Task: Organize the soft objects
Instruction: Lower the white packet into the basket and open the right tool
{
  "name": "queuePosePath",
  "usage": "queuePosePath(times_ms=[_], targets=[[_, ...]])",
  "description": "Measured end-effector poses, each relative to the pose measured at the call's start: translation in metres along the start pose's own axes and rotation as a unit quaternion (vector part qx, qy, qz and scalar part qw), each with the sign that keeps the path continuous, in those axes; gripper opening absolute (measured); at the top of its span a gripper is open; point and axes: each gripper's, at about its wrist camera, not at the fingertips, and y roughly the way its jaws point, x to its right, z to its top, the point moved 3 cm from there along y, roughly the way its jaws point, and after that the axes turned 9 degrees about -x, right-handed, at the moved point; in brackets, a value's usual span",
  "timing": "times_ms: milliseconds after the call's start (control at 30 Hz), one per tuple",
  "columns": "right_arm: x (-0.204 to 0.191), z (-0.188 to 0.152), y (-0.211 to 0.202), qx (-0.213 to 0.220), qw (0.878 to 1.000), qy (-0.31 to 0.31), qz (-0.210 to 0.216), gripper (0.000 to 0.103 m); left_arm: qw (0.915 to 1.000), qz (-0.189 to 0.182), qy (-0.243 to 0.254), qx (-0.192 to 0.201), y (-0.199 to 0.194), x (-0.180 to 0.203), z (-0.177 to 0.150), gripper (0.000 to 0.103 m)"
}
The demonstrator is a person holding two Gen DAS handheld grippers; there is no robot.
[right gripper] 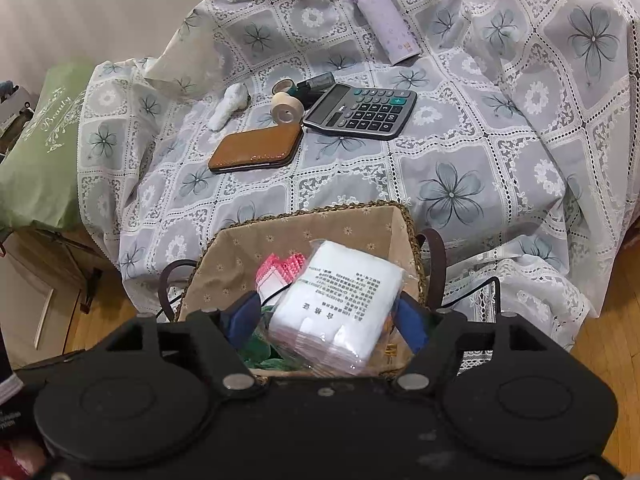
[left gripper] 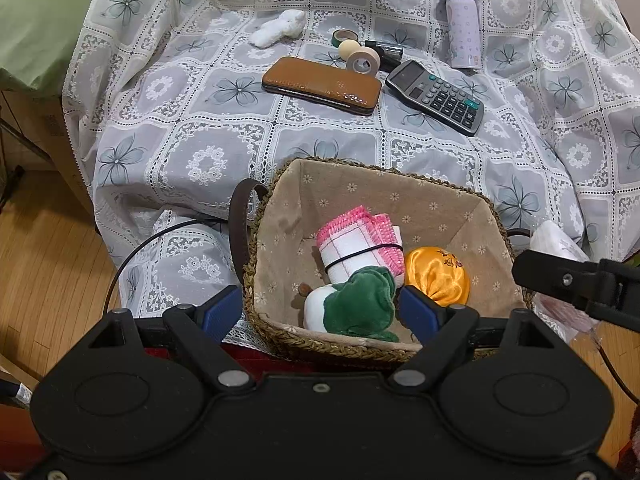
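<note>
Setting: a surface draped in a grey floral lace cloth (left gripper: 192, 128), possibly a bed or sofa; a woven basket (left gripper: 276, 332) with a tan flowered lining stands at its near edge, above a wooden floor.
In the basket: a rolled white cloth with pink trim (left gripper: 360, 240) bound by a black band, a shiny orange pouch (left gripper: 438, 276), and a green and white plush toy (left gripper: 352, 304), all touching.
Right claw (right gripper: 326, 320): over the basket, jaws spread apart; a clear plastic packet of white folded fabric (right gripper: 340, 304) with a printed label sits between the blue pads, which do not appear to press on it.
Left claw (left gripper: 320, 312): released, holding nothing; one blue pad outside the basket's left wall, the other inside near the plush toy, so it straddles the near rim without gripping it.
Still on the cloth: a small white fluffy item (left gripper: 280, 28), well apart from the basket, near the far side.
Hard items left out: a brown case (left gripper: 320, 84), a calculator (left gripper: 436, 96), tape rolls (left gripper: 362, 60) and a lilac bottle (left gripper: 462, 24).
Step in hand: judged to be dropping the packet into the basket.
Next move: likely lift the right claw clear of the packet, then reach across for the white fluffy item, closing gently since it should squash easily.
</note>
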Motion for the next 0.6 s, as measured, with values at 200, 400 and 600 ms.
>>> queuePosePath(times_ms=[200,400,600], targets=[[0.0012,0.0,0.001,0.0,1.0,0.002,0.004,0.077,1.0,0.0,0.0,0.0,-0.0004,0.0,-0.0001,0.082],[-0.0003,0.0,-0.0002,0.002,1.0,-0.002,0.003,0.077,1.0,0.0,-0.001,0.0,-0.0003,-0.0001,0.0001,0.082],[0.0011,-0.0003,0.0015,-0.002,1.0,0.001,0.003,0.077,1.0,0.0,0.0,0.0,0.0002,0.0007,0.0002,0.082]])
